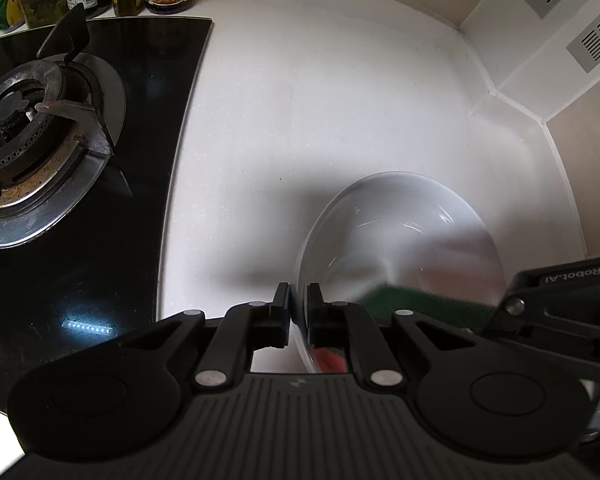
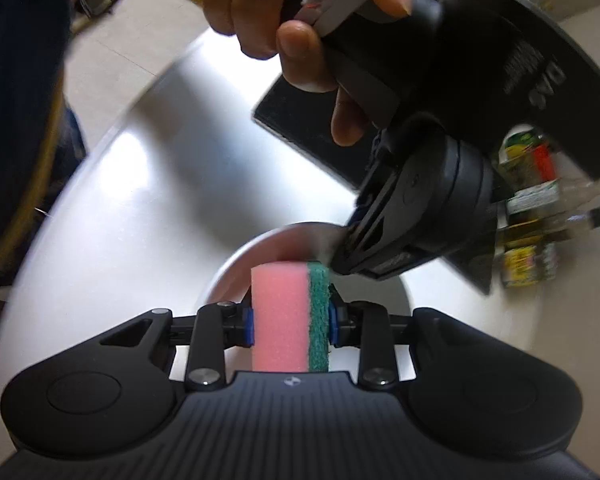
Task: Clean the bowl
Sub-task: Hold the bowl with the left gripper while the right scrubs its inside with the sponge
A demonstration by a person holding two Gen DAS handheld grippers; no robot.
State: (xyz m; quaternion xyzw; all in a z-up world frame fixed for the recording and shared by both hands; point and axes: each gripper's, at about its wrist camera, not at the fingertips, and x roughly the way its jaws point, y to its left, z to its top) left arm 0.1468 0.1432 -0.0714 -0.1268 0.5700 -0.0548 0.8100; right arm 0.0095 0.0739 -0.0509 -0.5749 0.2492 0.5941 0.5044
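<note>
Between closed jaws, bowl [image 1: 400, 236] rim, tilted.

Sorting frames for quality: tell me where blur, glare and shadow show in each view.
Left wrist view: the sponge inside the bowl is smeared by motion; a light strip glares on the stove glass; the left gripper casts a shadow on the counter. Right wrist view: bottles and bowl rim streak; the sponge in the right gripper stays sharp.

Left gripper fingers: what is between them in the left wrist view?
The near rim of the white bowl stands between the left gripper fingers, pinched edge-on, in the left wrist view.
</note>
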